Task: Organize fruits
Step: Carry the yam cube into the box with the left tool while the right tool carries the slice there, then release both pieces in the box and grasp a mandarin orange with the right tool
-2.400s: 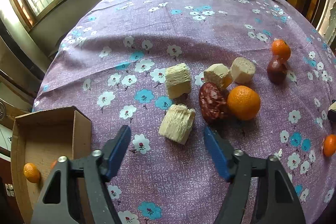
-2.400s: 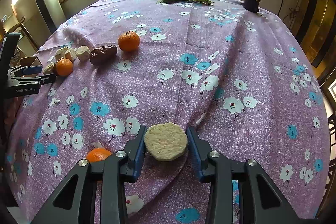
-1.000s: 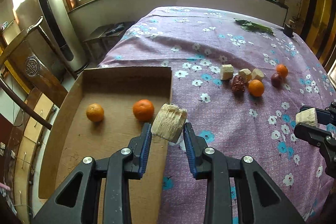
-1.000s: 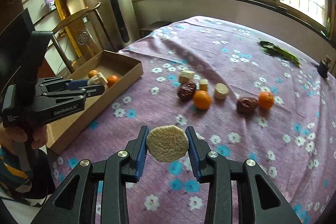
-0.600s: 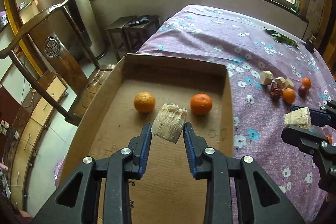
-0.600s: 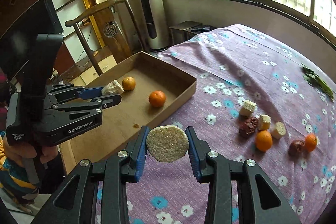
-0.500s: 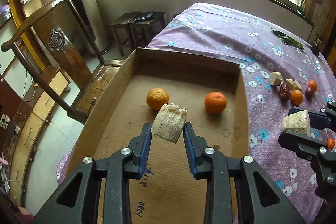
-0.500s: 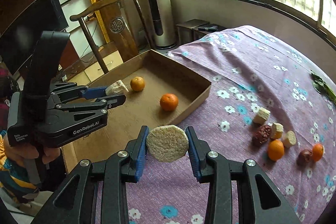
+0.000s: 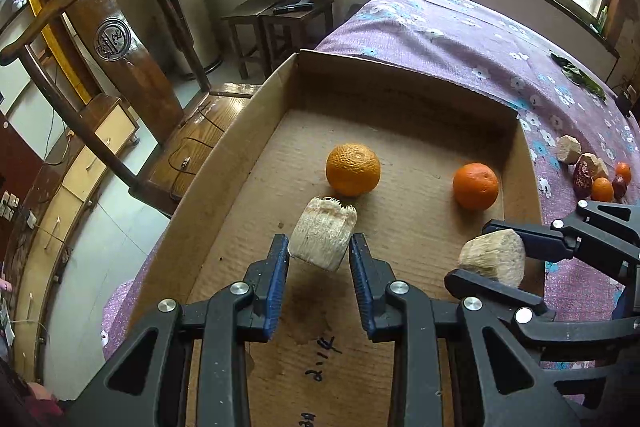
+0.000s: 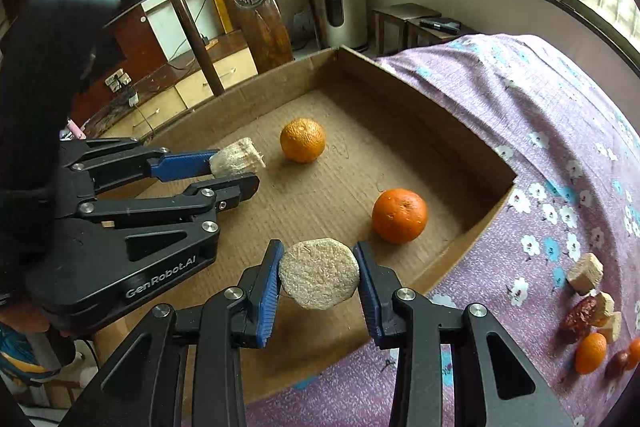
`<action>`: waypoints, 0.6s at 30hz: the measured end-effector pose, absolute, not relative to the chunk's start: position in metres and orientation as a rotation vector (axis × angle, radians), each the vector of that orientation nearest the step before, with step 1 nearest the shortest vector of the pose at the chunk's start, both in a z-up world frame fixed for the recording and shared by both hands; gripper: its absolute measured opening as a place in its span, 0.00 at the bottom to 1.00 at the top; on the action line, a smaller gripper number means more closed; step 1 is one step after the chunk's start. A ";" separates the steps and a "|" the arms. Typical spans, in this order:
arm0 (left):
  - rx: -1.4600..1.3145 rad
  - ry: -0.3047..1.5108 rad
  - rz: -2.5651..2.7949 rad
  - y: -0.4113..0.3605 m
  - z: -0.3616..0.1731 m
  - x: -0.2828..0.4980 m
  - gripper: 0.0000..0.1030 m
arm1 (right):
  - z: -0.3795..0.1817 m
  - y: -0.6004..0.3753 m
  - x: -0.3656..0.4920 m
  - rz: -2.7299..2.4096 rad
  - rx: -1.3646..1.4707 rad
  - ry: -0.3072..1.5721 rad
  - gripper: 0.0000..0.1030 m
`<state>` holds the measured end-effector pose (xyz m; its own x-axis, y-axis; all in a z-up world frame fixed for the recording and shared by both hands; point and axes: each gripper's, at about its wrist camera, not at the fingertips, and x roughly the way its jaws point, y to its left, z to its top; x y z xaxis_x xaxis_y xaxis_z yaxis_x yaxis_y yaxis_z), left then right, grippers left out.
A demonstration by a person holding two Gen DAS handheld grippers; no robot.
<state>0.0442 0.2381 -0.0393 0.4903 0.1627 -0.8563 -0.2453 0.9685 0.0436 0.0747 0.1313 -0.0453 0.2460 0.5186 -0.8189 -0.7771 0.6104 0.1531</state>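
Observation:
My left gripper [image 9: 319, 251] is shut on a pale fibrous sugarcane chunk [image 9: 322, 234] and holds it above the floor of an open cardboard box [image 9: 400, 83]. My right gripper [image 10: 319, 277] is shut on a second sugarcane chunk [image 10: 319, 279], held over the box's near part; it also shows in the left wrist view [image 9: 493, 255]. Two oranges [image 9: 353, 169] [image 9: 475, 185] lie in the box. The left gripper with its chunk [image 10: 237, 157] shows at left in the right wrist view.
The box sits at the edge of a table with a purple flowered cloth [image 10: 540, 115]. More sugarcane chunks, dates and oranges [image 10: 591, 311] lie on the cloth to the right. A wooden chair [image 9: 120, 39] and stools [image 9: 280, 19] stand beyond the box.
Both grippers have carried their sugarcane chunks from the cloth to over the box and come lower and closer to its floor. The right gripper now sits next to the left.

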 end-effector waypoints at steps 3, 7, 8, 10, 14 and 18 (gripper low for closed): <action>-0.079 1.041 0.255 0.238 -0.044 0.047 0.29 | -0.050 0.135 0.077 0.898 -0.314 0.981 0.38; -0.076 1.046 0.278 0.238 -0.047 0.048 0.29 | -0.053 0.140 0.078 0.893 -0.318 0.972 0.38; -0.080 1.048 0.281 0.239 -0.047 0.048 0.30 | -0.053 0.141 0.079 0.894 -0.315 0.973 0.39; -0.090 1.049 0.282 0.241 -0.047 0.048 0.34 | -0.053 0.140 0.079 0.890 -0.313 0.972 0.40; -0.101 1.018 0.299 0.245 -0.041 0.044 0.66 | -0.046 0.130 0.076 0.885 -0.299 0.958 0.59; -0.077 0.990 0.311 0.239 -0.033 0.038 0.66 | -0.033 0.116 0.067 0.880 -0.279 0.931 0.59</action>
